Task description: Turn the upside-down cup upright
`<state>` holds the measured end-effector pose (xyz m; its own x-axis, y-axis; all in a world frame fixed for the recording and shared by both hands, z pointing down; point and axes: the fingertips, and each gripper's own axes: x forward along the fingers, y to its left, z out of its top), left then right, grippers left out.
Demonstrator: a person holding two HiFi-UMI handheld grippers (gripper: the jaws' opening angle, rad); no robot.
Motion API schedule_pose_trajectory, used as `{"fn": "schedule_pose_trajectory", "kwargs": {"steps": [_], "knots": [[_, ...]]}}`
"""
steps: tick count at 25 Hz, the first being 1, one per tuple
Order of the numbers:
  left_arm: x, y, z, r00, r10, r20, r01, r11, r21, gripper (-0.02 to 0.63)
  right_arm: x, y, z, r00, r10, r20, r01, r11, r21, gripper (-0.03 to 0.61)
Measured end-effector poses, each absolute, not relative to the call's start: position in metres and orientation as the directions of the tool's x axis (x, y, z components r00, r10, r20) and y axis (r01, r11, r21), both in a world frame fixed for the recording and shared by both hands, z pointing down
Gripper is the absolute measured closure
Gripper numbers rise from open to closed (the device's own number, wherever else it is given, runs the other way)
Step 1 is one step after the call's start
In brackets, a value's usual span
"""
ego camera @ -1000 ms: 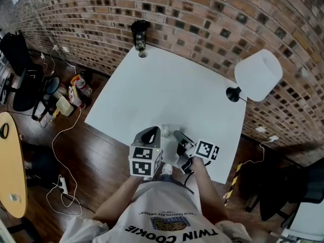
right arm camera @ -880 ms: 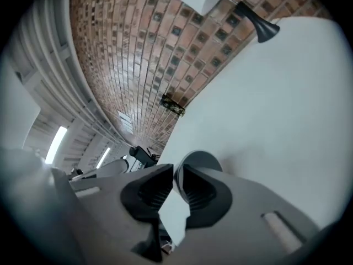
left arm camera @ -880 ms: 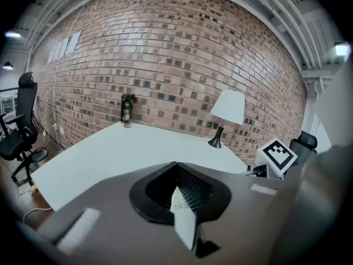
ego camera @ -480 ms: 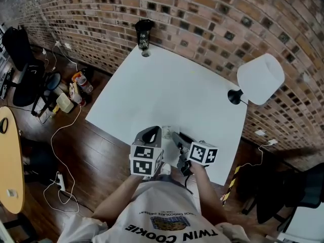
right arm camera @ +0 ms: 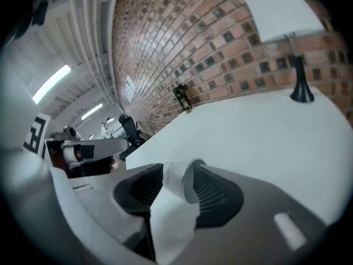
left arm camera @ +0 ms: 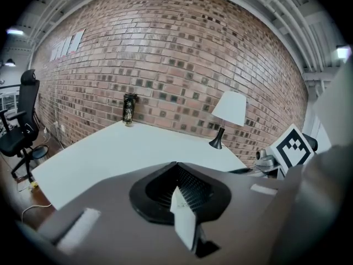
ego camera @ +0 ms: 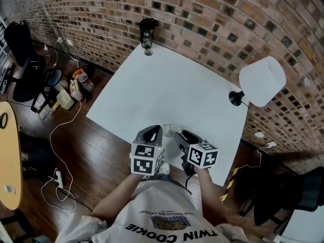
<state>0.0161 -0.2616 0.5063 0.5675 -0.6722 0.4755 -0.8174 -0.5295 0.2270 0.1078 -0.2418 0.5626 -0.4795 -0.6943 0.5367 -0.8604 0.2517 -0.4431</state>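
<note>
Small translucent white plastic cup [right arm camera: 174,182] at lower centre of the right gripper view, one round end facing right, between the opening jaws of the right gripper [right arm camera: 181,174], near lower edge of white table [ego camera: 167,90], left gripper [left arm camera: 176,167] jaws together.

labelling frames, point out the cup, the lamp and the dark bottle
cup [right arm camera: 175,178], right gripper view, its side wall
lamp [ego camera: 262,81], head view, its shade
dark bottle [ego camera: 147,34], head view, its body

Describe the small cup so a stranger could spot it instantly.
Start at the white table against the brick wall and go to its near edge. There the small pale cup sits between the opening jaws of the right claw, far from the tall dark tumbler and the white-shaded lamp.
</note>
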Motion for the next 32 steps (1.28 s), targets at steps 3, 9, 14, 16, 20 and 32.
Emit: {"fn": "schedule_pose_trajectory", "kwargs": {"steps": [3,9,14,16,20,32], "knots": [[0.013,-0.263,0.506,0.561,-0.679,0.474,-0.822,-0.521,0.228,0.611,0.096,-0.247,0.554,-0.431,-0.662,0.613,-0.878,0.464,-0.116,0.413],[0.000,-0.267,0.503,0.540,-0.704,0.462,-0.840,-0.489,0.236,0.611,0.057,-0.257,0.570,-0.361,-0.474,0.803,-0.527,0.814,0.243,0.362],[-0.016,-0.270,0.501,0.516,-0.729,0.450,-0.856,-0.455,0.243,0.611,0.040,-0.260,0.591,-0.281,-0.374,0.884,-0.293,0.910,0.292,0.308],[-0.022,-0.271,0.500,0.506,-0.737,0.448,-0.862,-0.444,0.244,0.611,0.040,-0.263,0.601,-0.235,-0.350,0.907,-0.221,0.928,0.301,0.308],[-0.035,-0.270,0.503,0.485,-0.753,0.446,-0.875,-0.418,0.246,0.611,0.040,-0.268,0.621,-0.145,-0.313,0.939,-0.107,0.948,0.299,0.308],[-0.046,-0.270,0.501,0.475,-0.759,0.446,-0.880,-0.404,0.250,0.611,0.027,-0.276,0.611,-0.154,-0.362,0.919,-0.102,0.931,0.350,0.308]]}}
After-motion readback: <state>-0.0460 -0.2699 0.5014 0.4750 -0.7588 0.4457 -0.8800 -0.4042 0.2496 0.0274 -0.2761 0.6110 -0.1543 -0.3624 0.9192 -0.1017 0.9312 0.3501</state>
